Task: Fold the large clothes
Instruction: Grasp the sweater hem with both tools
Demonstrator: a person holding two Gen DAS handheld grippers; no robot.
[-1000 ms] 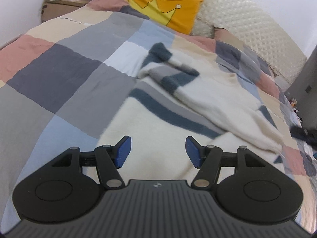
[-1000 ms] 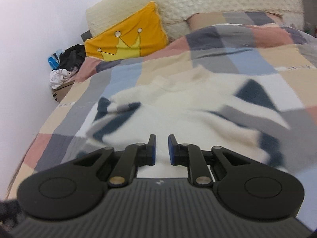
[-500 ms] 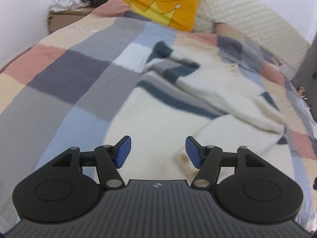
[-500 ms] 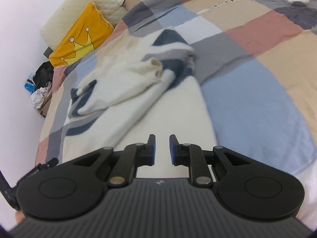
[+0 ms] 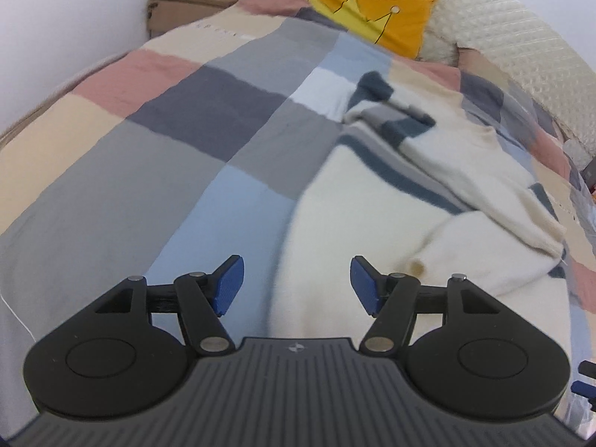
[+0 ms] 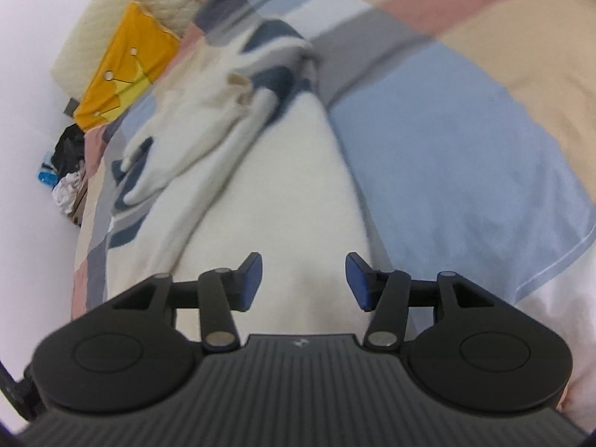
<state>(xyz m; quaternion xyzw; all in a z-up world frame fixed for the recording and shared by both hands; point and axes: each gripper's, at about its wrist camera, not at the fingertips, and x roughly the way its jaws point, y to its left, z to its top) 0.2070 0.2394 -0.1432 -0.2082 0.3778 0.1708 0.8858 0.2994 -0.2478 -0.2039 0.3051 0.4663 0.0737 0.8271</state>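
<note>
A cream knitted sweater with dark blue and grey stripes (image 5: 391, 201) lies spread on a bed covered by a checked quilt of pink, beige, grey and blue squares (image 5: 156, 156). Both sleeves are laid inward over the body of the garment. The left claw (image 5: 296, 283) hangs over the sweater's near left edge with its blue pads set wide apart and nothing between them. The right claw (image 6: 303, 279) hangs over the plain cream body of the sweater (image 6: 268, 193) close to its right edge; its jaws are opening, and no fabric is caught between the pads. At the head of the bed a yellow cushion with a crown pattern (image 5: 357, 11) leans against a cream quilted headboard (image 5: 521, 41). Beside the bed, against the white wall, a heap of dark and white clothes (image 6: 67, 171) sits on a brown box.
</note>
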